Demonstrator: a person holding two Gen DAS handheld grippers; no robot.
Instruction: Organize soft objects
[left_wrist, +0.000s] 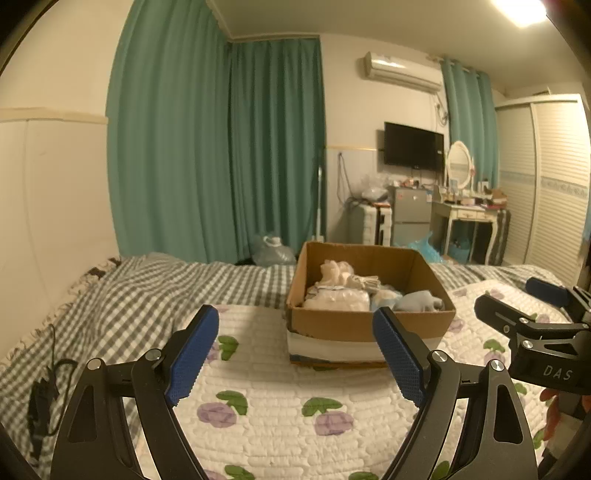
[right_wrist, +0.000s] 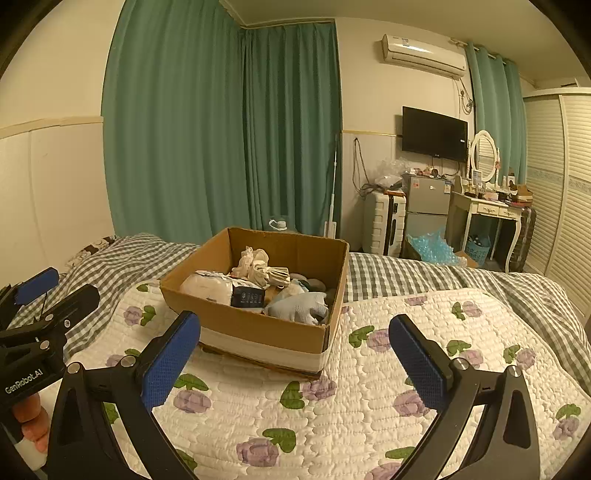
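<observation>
Ahead of the left gripper (left_wrist: 295, 360), in the left wrist view, an open brown cardboard box (left_wrist: 369, 325) sits on a white quilted bedspread with purple flowers (left_wrist: 280, 410). The gripper is held level above the quilt, short of the box's near wall, its blue-padded fingers (left_wrist: 192, 356) spread wide with nothing between them. Inside the box lie soft things: a cream cloth bundle (left_wrist: 334, 273), a white padded pack (left_wrist: 338, 301) and a pale blue plush toy (left_wrist: 419, 301). Bare quilt lies between the gripper and the box. The right gripper (left_wrist: 517, 306) shows to the box's right.

Seen from the right wrist view, the right gripper (right_wrist: 295, 360) hovers near the box's (right_wrist: 258, 325) front right corner, fingers (right_wrist: 417, 363) parted and empty. Open quilt (right_wrist: 369, 387) spreads to the right of the box, and grey checked bedding (right_wrist: 388, 275) lies behind it.
</observation>
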